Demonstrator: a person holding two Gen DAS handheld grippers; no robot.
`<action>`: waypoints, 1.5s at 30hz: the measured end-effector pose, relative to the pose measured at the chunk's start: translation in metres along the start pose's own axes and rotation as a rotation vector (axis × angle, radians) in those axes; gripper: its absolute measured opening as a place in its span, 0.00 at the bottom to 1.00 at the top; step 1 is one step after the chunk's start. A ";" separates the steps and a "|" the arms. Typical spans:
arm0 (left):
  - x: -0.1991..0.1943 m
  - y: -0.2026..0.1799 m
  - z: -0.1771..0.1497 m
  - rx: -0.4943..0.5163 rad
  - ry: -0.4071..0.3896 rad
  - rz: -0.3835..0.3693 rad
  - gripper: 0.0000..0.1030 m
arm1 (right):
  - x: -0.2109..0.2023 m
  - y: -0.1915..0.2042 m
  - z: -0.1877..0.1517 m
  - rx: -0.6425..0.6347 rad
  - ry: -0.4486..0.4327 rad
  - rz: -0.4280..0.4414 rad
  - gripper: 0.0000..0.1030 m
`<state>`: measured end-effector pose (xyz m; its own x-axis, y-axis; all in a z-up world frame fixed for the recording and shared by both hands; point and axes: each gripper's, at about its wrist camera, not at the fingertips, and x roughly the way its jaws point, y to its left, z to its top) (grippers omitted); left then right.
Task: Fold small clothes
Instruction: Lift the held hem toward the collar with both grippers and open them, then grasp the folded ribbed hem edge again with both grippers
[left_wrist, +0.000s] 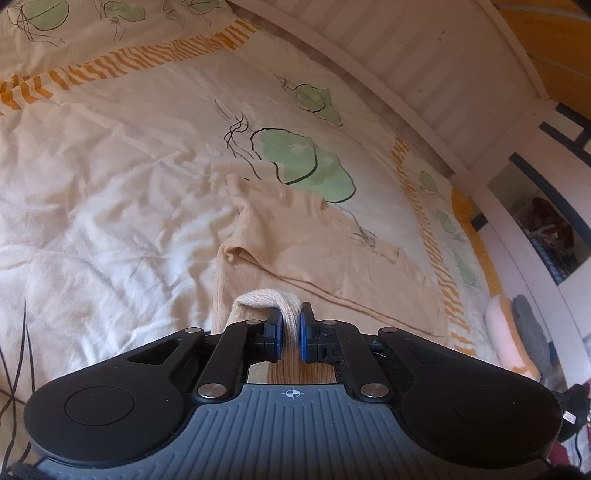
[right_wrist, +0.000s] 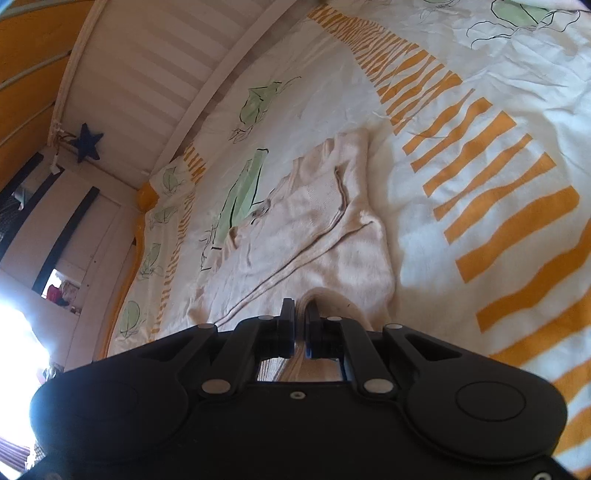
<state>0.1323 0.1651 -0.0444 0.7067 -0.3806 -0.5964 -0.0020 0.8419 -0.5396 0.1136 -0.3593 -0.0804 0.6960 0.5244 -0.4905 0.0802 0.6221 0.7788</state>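
Observation:
A small beige knitted sweater (left_wrist: 314, 251) lies spread on the bed's duvet (left_wrist: 110, 184). My left gripper (left_wrist: 290, 328) is shut on a bunched fold of the sweater's near edge, lifted slightly. In the right wrist view the same sweater (right_wrist: 295, 236) lies flat with a seam running along it. My right gripper (right_wrist: 300, 325) is shut on another part of its near edge. The cloth under both grippers is hidden by their bodies.
The cream duvet has green leaf prints (left_wrist: 303, 158) and orange stripes (right_wrist: 480, 184). A white slatted bed frame (left_wrist: 424, 74) runs along the far side. A blue star (right_wrist: 86, 142) hangs on the frame. Cushions (left_wrist: 517, 332) lie beyond the bed's edge.

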 end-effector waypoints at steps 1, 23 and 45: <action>0.007 0.001 0.002 0.000 0.008 0.005 0.08 | 0.006 -0.002 0.004 0.002 0.002 -0.008 0.12; 0.030 0.002 0.010 0.291 0.053 0.132 0.50 | 0.022 0.016 0.010 -0.351 -0.031 -0.210 0.59; 0.097 -0.018 0.018 0.506 0.180 0.050 0.50 | 0.078 0.024 0.015 -0.595 0.105 -0.094 0.59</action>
<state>0.2137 0.1194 -0.0816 0.5817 -0.3570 -0.7309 0.3397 0.9230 -0.1805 0.1807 -0.3126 -0.0943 0.6286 0.4871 -0.6063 -0.2953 0.8707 0.3934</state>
